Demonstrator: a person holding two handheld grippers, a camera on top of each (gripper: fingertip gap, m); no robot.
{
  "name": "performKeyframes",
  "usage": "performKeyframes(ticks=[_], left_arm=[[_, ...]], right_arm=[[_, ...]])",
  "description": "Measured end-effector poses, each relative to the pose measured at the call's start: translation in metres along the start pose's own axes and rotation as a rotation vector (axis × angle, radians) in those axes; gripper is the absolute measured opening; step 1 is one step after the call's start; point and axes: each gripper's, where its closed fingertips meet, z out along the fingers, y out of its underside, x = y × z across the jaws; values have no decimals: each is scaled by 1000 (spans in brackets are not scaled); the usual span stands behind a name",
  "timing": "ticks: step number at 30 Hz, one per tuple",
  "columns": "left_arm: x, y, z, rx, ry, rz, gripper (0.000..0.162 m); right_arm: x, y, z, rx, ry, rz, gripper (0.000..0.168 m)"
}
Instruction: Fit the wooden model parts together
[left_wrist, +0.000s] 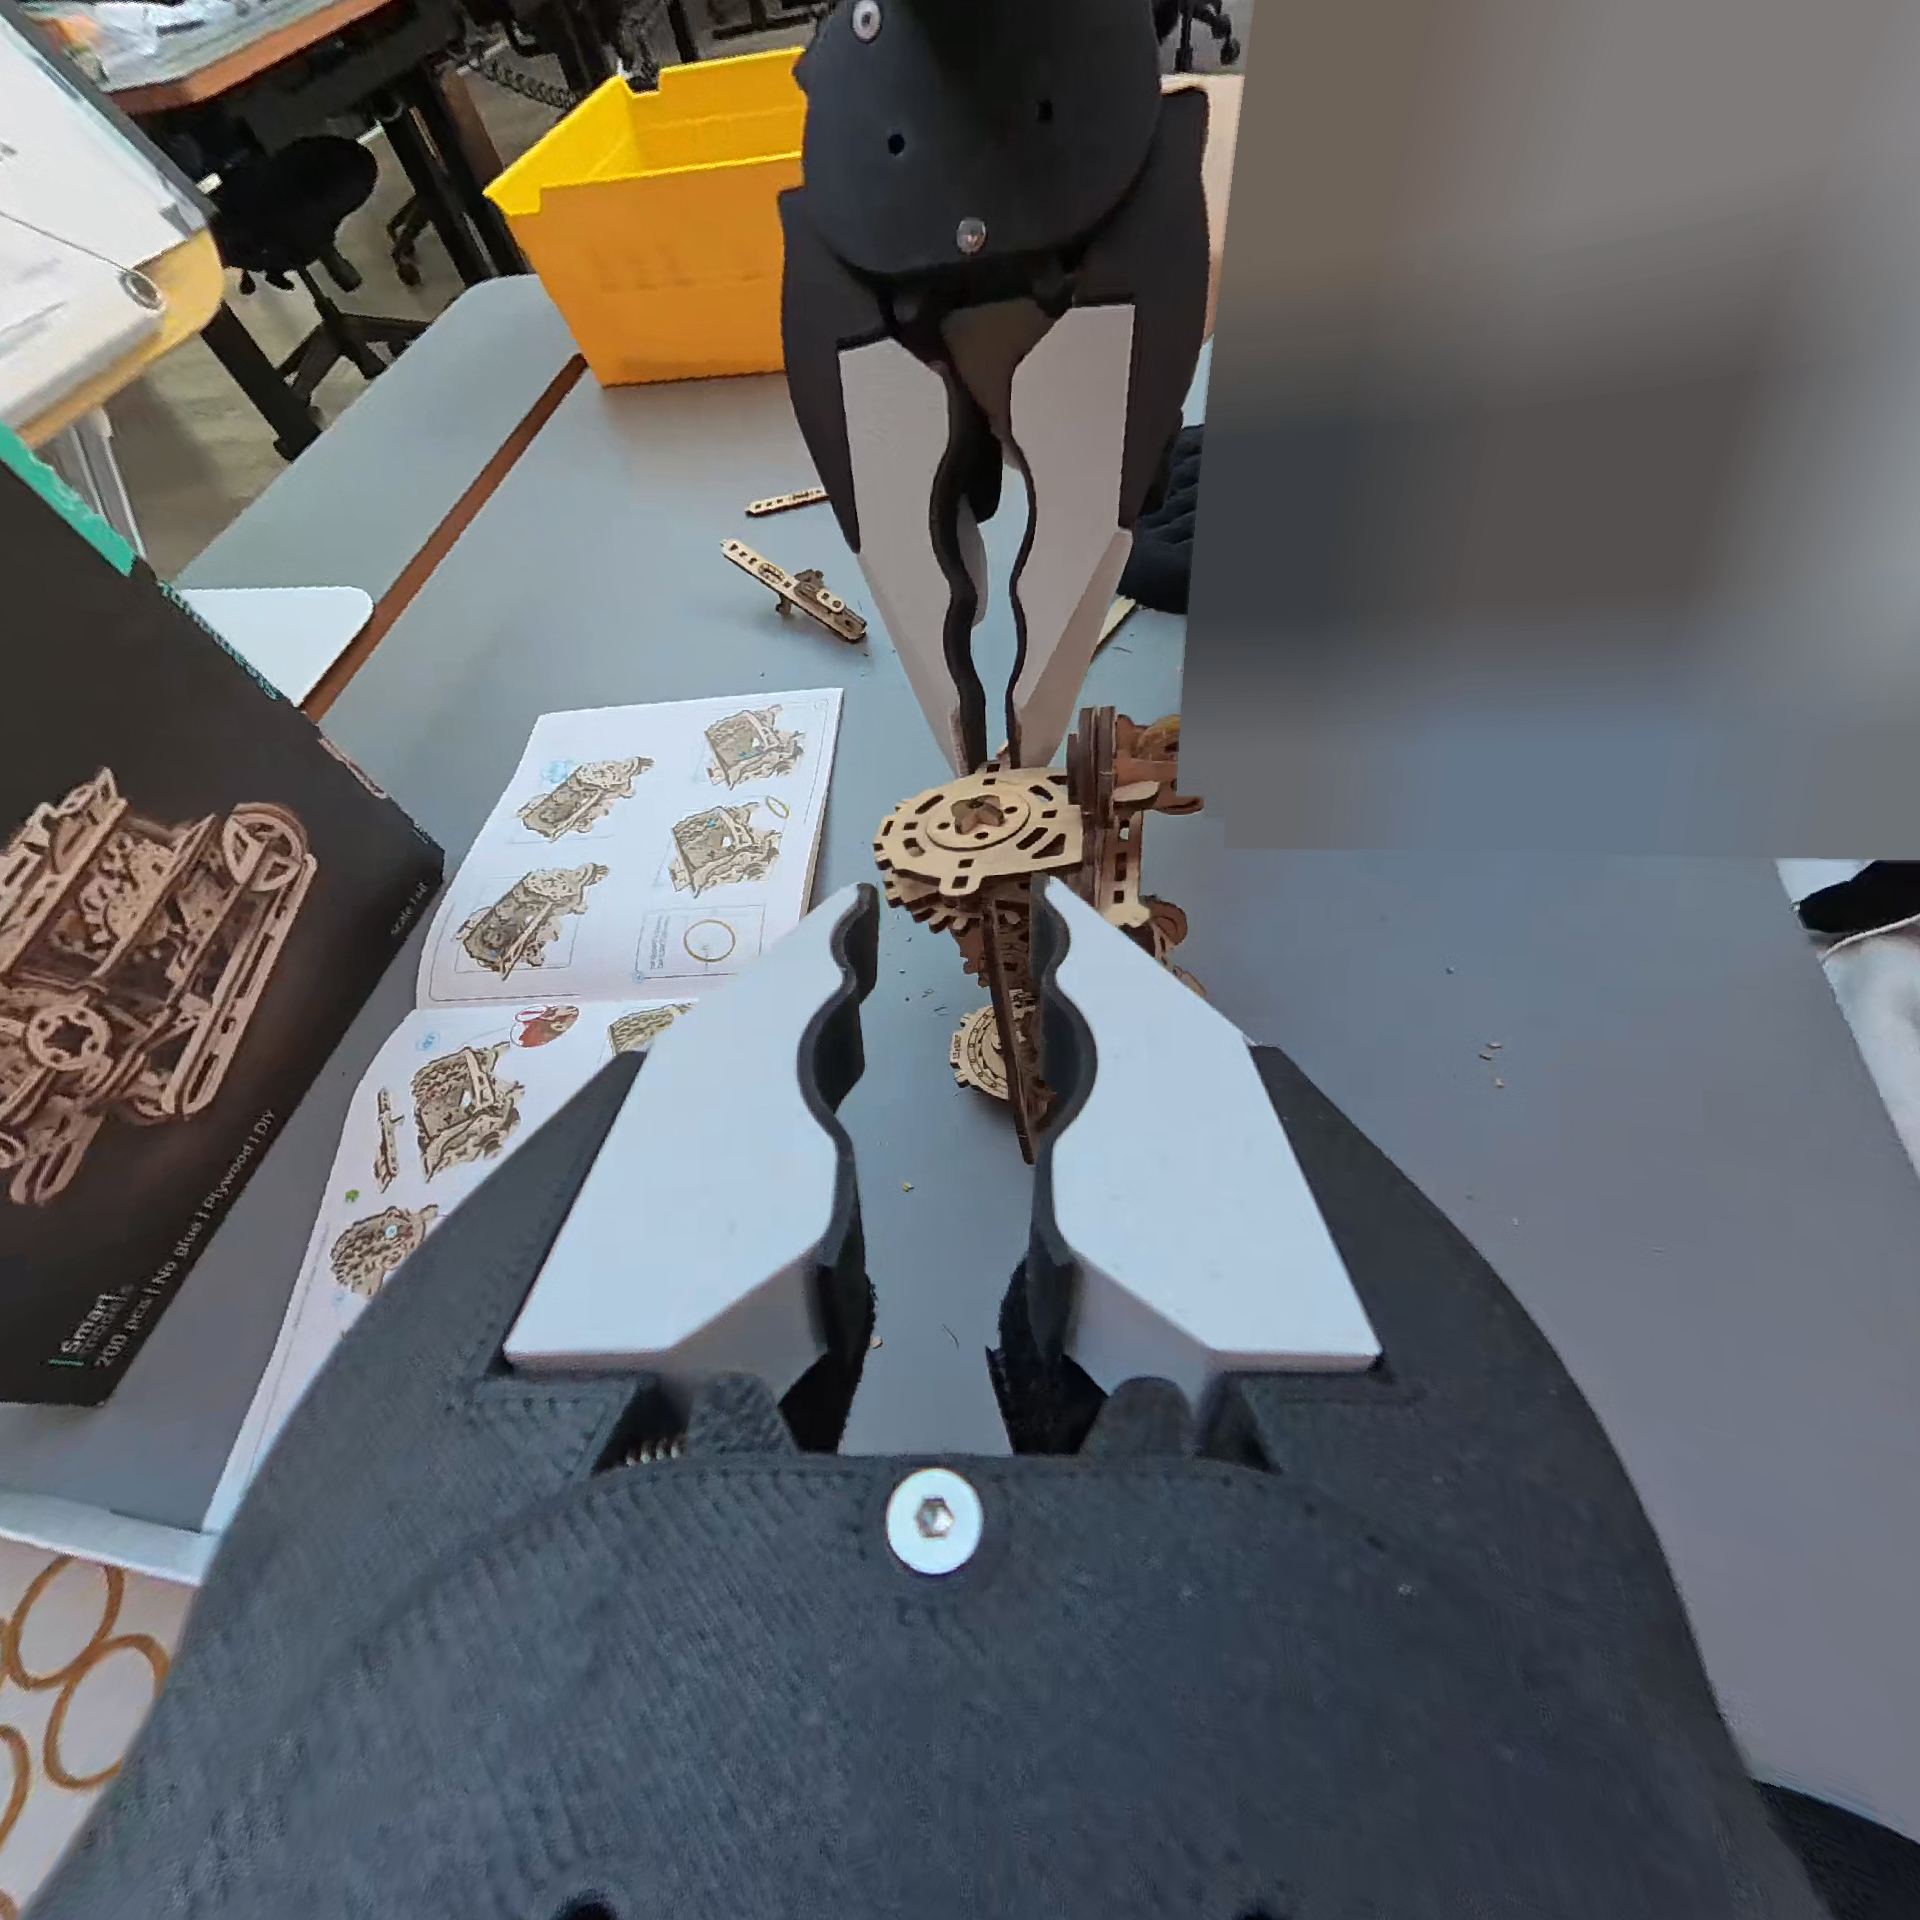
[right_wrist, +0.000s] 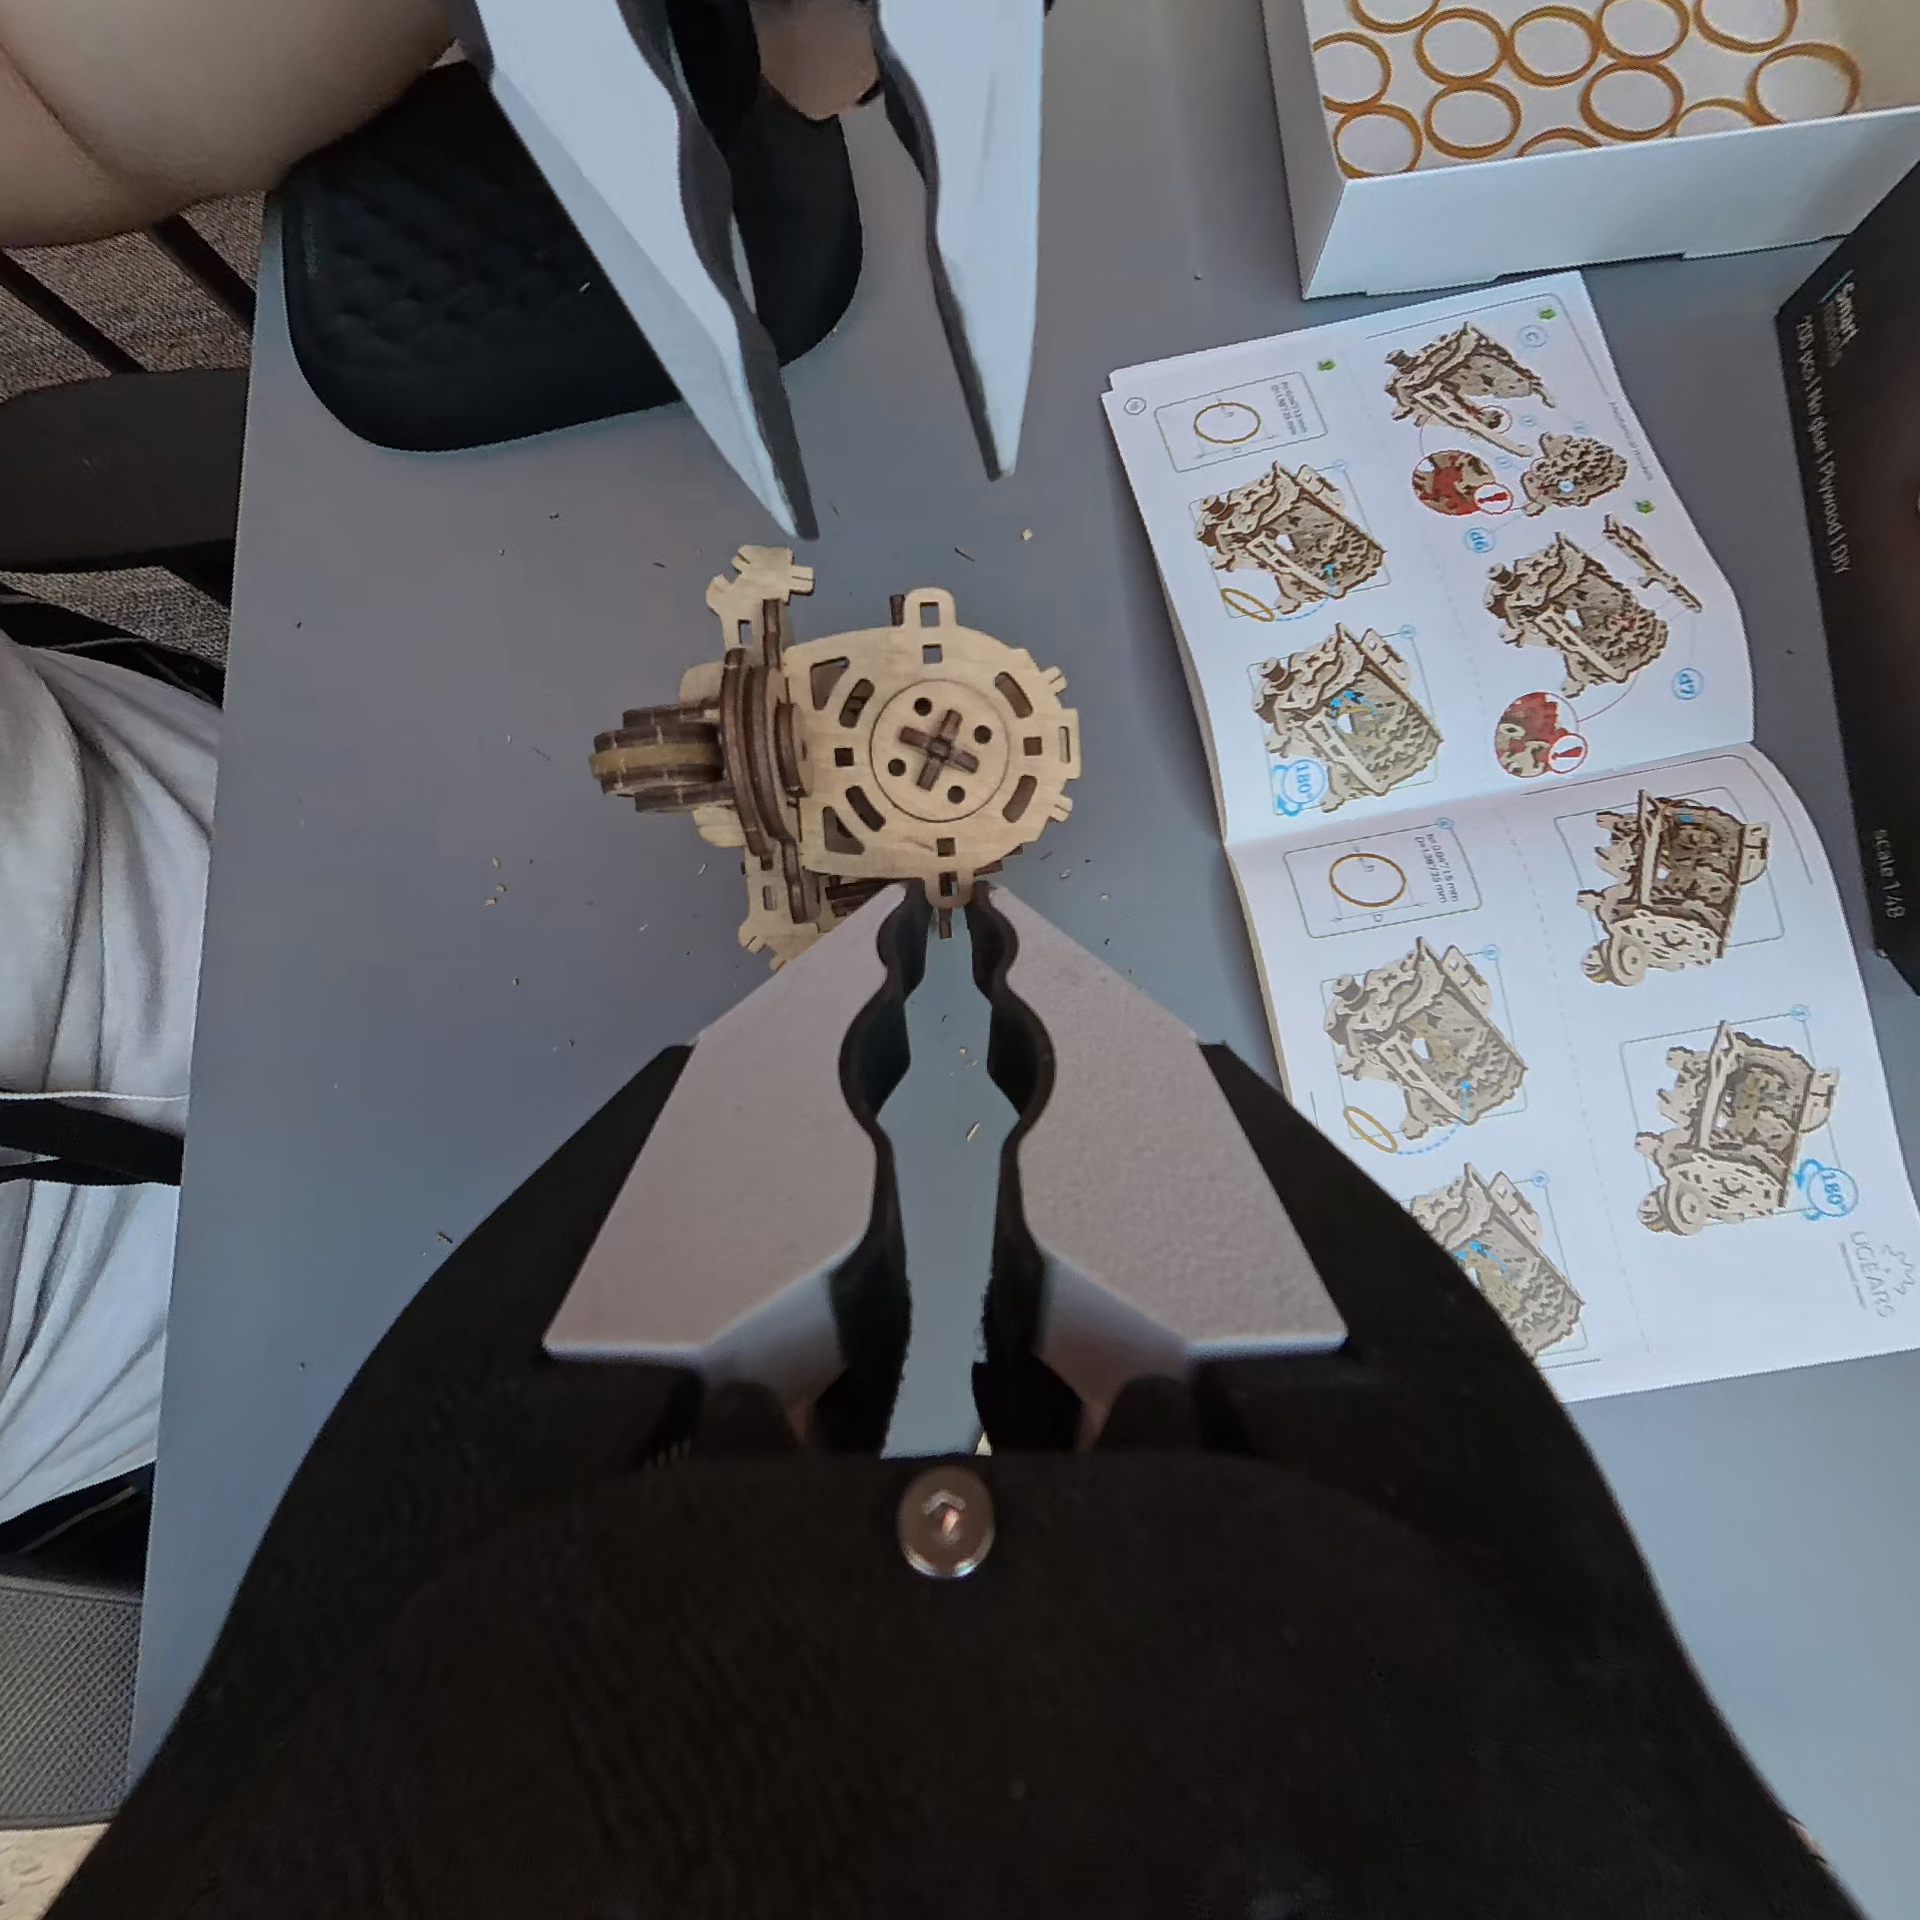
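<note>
A partly built wooden model (right_wrist: 914, 758) with a round slotted face plate and a small gear drum stands on the grey table (right_wrist: 416, 1039). My right gripper (right_wrist: 943, 909) is shut on a small tab at the model's near edge. In the left wrist view the right gripper (left_wrist: 992, 743) comes down from above onto the model (left_wrist: 977, 842). My left gripper (left_wrist: 956, 914) is open and empty, its fingers just short of the model on the opposite side. It also shows in the right wrist view (right_wrist: 899, 499), apart from the model.
An open instruction booklet (right_wrist: 1455, 831) lies beside the model. A black product box (left_wrist: 156, 987), a white box of rubber bands (right_wrist: 1579, 135) and a yellow bin (left_wrist: 665, 229) stand around. Two loose wooden strips (left_wrist: 795, 597) lie farther back. A black cushion (right_wrist: 468, 312) and a person's arm are at the table edge.
</note>
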Motion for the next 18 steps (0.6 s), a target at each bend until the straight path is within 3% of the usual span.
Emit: performKeyframes(ticks=[7, 12, 18], left_arm=[[-1, 3, 14, 6, 2, 143, 20], [6, 5, 15, 26, -13, 276, 8], [5, 7, 14, 35, 4, 269, 13]], right_arm=[[0, 1, 0, -8, -9, -2, 7], [0, 1, -1, -8, -17, -6, 7], [-1, 0, 0, 0, -24, -29, 7]])
